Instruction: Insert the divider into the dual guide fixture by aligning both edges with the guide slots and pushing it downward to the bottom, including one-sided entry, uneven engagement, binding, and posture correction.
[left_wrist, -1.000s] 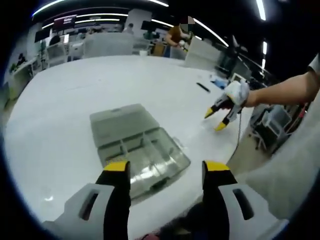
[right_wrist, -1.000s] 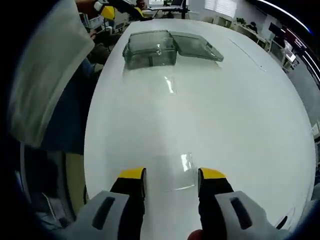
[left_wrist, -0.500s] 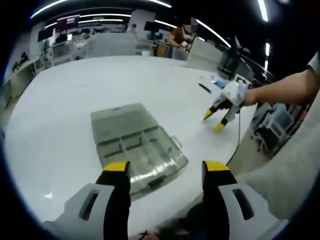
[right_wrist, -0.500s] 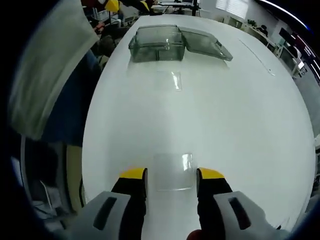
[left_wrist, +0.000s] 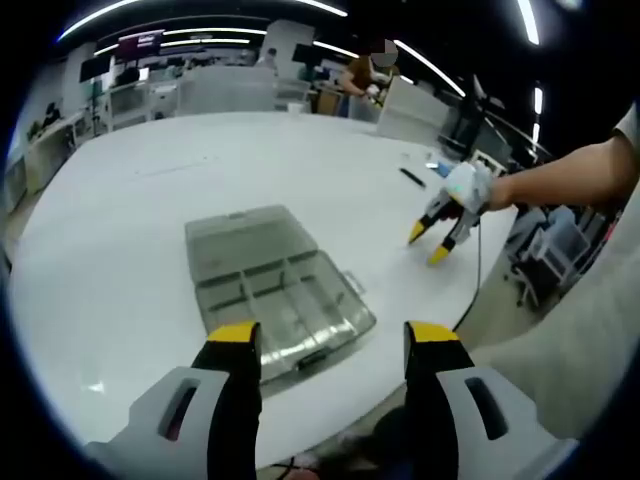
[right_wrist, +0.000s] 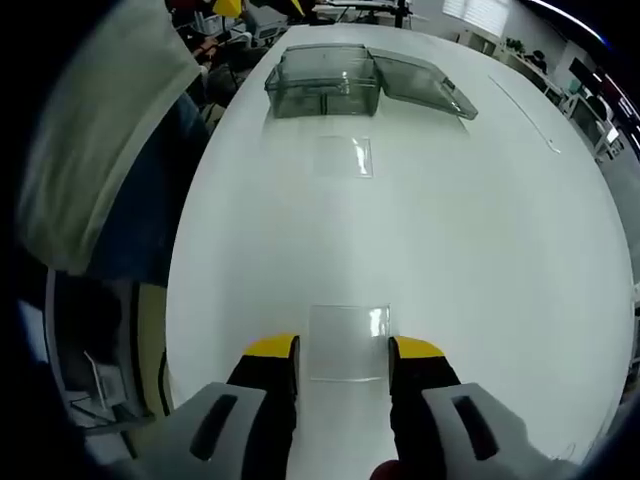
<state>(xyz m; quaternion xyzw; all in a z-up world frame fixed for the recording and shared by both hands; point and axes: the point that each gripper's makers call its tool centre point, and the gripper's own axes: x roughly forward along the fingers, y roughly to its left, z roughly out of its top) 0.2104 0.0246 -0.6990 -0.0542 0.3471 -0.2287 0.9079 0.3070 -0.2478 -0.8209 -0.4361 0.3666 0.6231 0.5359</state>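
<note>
Right hand-held gripper (right_wrist: 342, 350) sits open astride the flat divider (right_wrist: 347, 341) at 6 o'clock; best pinch its edges squarely, left hand-held gripper (left_wrist: 333, 335) open too.

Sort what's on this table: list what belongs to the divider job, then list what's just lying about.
For the job:
- clear divider, flat on the table between the right gripper's open jaws
- second clear divider, nearer the box
- open clear box with its slots
- left gripper, open

Lying about:
- black pen-like item
</note>
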